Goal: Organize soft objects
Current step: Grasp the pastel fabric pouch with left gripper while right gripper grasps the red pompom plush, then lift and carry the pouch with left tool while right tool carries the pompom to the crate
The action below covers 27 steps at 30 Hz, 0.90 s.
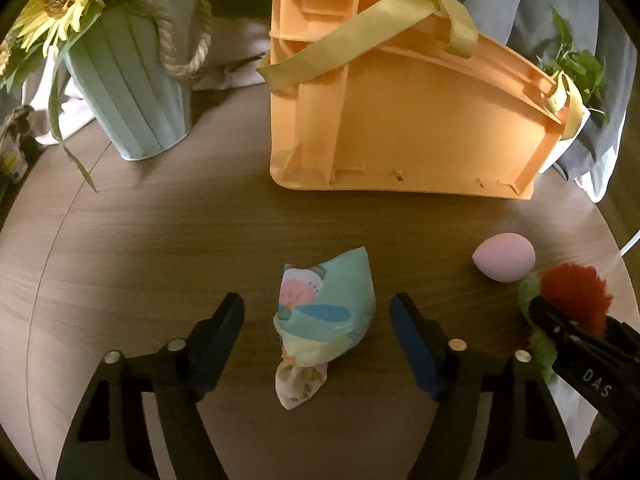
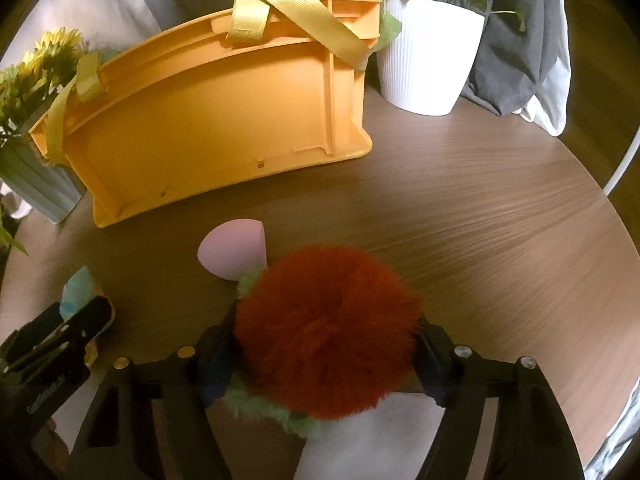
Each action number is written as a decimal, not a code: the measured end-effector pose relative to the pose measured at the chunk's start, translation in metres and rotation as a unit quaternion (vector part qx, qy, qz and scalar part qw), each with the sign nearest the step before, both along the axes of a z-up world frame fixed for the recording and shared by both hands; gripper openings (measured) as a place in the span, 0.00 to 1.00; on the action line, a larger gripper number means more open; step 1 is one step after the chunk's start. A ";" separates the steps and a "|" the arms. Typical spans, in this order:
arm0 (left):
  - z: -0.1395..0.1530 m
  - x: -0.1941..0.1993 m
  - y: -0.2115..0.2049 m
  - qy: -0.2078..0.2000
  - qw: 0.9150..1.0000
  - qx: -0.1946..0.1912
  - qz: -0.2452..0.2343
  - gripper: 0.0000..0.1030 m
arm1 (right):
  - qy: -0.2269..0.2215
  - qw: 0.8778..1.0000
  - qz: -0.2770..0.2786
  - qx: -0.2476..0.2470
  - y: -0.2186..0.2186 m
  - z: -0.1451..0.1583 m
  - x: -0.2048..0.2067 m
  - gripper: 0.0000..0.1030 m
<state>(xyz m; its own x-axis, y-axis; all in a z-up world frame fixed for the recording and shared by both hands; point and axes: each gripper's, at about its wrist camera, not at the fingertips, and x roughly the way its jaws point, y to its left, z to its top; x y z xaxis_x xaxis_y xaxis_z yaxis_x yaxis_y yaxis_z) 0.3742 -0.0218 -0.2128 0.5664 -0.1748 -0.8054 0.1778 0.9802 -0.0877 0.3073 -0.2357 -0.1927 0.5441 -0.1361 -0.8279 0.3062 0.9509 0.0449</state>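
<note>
Near the desk's [image 1: 160, 240] front edge, right gripper [image 2: 326, 344] squeezes the pompom [image 2: 326, 328]; fur may slip. Left gripper [image 1: 318, 320] gapes wide, empty, around the pouch [image 1: 324, 312].

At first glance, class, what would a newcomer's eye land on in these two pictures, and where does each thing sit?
The fluffy red pompom fills the foreground of the right wrist view, sitting between the fingers of the right gripper. Behind it the big orange basket with yellow straps stands at the back of the round wooden table. In the left wrist view, a pastel cloth bundle lies on the table between the open left gripper fingers, with a pink egg-shaped sponge to its right.
</note>
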 end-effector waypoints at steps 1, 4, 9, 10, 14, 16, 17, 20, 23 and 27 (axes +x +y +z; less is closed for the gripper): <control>-0.001 0.000 0.000 0.002 1.000 0.000 -0.002 0.65 | 0.003 1.000 0.001 0.000 0.000 0.000 0.000 0.66; -0.002 0.000 0.001 0.006 1.000 -0.003 -0.006 0.53 | 0.006 1.000 0.002 0.002 0.001 -0.002 -0.001 0.60; -0.001 -0.004 0.001 0.001 1.000 -0.004 -0.019 0.44 | 0.006 1.000 0.008 0.003 0.001 -0.002 -0.003 0.51; 0.000 -0.006 0.001 -0.001 1.000 -0.005 -0.020 0.43 | 0.005 1.000 0.010 0.004 0.002 -0.002 -0.003 0.50; 0.006 -0.011 -0.001 -0.012 1.000 -0.003 -0.024 0.42 | -0.001 1.000 0.021 0.005 0.002 0.000 -0.005 0.44; 0.009 -0.014 -0.003 -0.015 1.000 -0.004 -0.024 0.42 | -0.006 1.000 0.025 0.007 0.002 0.002 -0.007 0.42; 0.011 -0.015 -0.003 -0.015 1.000 -0.004 -0.023 0.42 | -0.007 1.000 0.026 0.008 0.002 0.003 -0.007 0.42; 0.018 -0.020 -0.003 -0.018 1.000 -0.008 -0.023 0.42 | -0.011 0.999 0.030 0.013 0.002 0.007 -0.010 0.41; 0.026 -0.024 -0.004 -0.023 0.999 -0.011 -0.025 0.42 | -0.019 0.999 0.034 0.015 0.003 0.013 -0.013 0.41; 0.039 -0.027 -0.005 -0.038 0.999 -0.011 -0.027 0.42 | -0.034 0.998 0.043 0.017 0.003 0.024 -0.016 0.41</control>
<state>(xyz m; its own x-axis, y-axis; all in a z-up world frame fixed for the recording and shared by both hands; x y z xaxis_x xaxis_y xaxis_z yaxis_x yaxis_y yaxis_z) 0.3470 -0.0265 -0.1736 0.6157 -0.2231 -0.7558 0.2370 0.9671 -0.0924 0.2918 -0.2323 -0.1686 0.6074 -0.0595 -0.7922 0.2184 0.9713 0.0944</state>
